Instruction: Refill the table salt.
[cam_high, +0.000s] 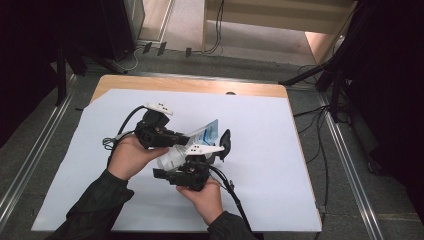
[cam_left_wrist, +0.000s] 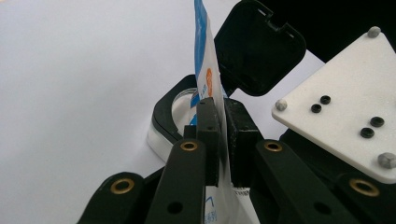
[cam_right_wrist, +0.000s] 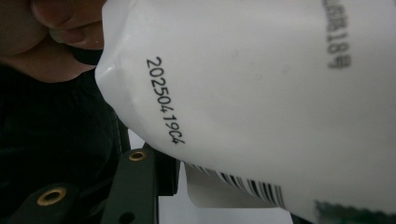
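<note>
High view: one pouch (cam_high: 202, 136), left gripper (cam_high: 186, 135) fingers clamped on it, right gripper (cam_high: 222, 150) around one black-lidded container (cam_high: 225, 142); white-covered table (cam_high: 270, 165), grey floor (cam_high: 345, 165).

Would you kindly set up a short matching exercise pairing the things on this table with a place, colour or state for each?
Things:
1. left gripper
2. white pouch
3. black hinged lid
4. sheet on the table

Descriptions:
A. swung open, standing up
B. pale, spread flat over the wooden top
C. shut on the pouch's thin flat edge
D. printed with a date code and a barcode

Pairs: 1-C, 2-D, 3-A, 4-B
</note>
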